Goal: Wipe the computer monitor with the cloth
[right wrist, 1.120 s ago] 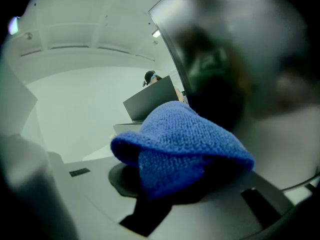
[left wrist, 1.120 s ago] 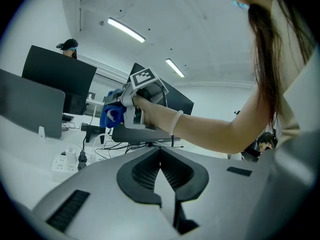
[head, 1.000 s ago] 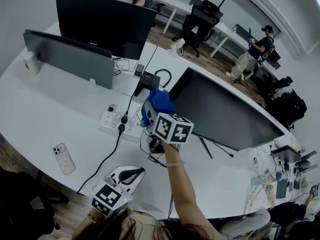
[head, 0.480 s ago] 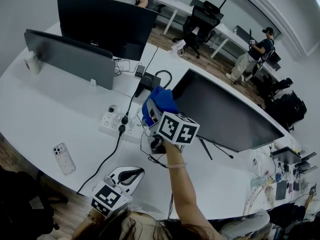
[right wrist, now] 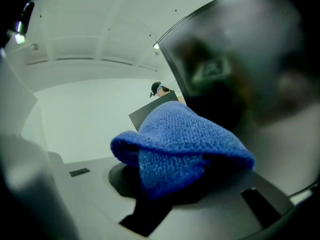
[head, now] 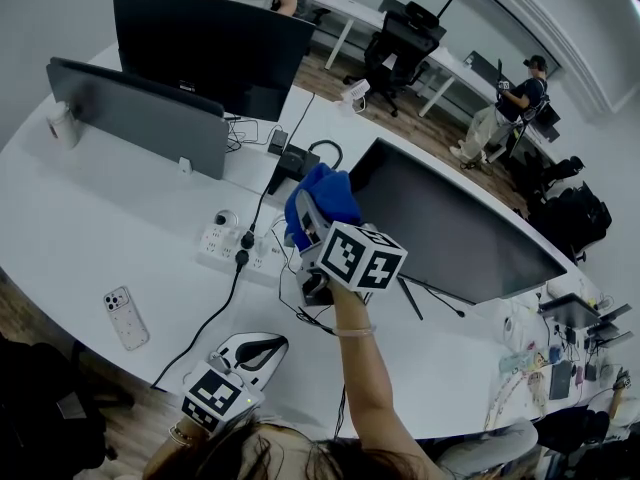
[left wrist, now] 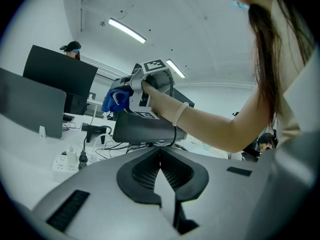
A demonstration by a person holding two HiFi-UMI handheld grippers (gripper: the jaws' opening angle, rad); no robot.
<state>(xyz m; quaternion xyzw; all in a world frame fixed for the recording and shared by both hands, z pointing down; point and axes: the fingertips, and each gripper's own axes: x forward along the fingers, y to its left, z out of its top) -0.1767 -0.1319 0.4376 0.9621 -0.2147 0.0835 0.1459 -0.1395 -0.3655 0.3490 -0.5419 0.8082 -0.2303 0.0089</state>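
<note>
The blue cloth (head: 325, 198) is bunched in my right gripper (head: 318, 213), which is shut on it and raised at the left end of the dark, tilted computer monitor (head: 450, 233). In the right gripper view the cloth (right wrist: 180, 144) fills the jaws, and the monitor screen (right wrist: 250, 59) stands close on the right; whether they touch I cannot tell. My left gripper (head: 262, 348) hangs low near the desk's front edge, shut and holding nothing. From the left gripper view (left wrist: 161, 184), the cloth (left wrist: 114, 100) shows ahead at the monitor (left wrist: 145, 129).
A black monitor (head: 210, 48) and a grey monitor back (head: 140, 118) stand at the far left. A white power strip (head: 235, 248) with cables lies below the cloth. A phone (head: 127, 316) rests near the front edge. People and chairs occupy the background.
My right gripper has carried the cloth slightly right and up, closer along the monitor's left edge. The left gripper has stayed where it was.
</note>
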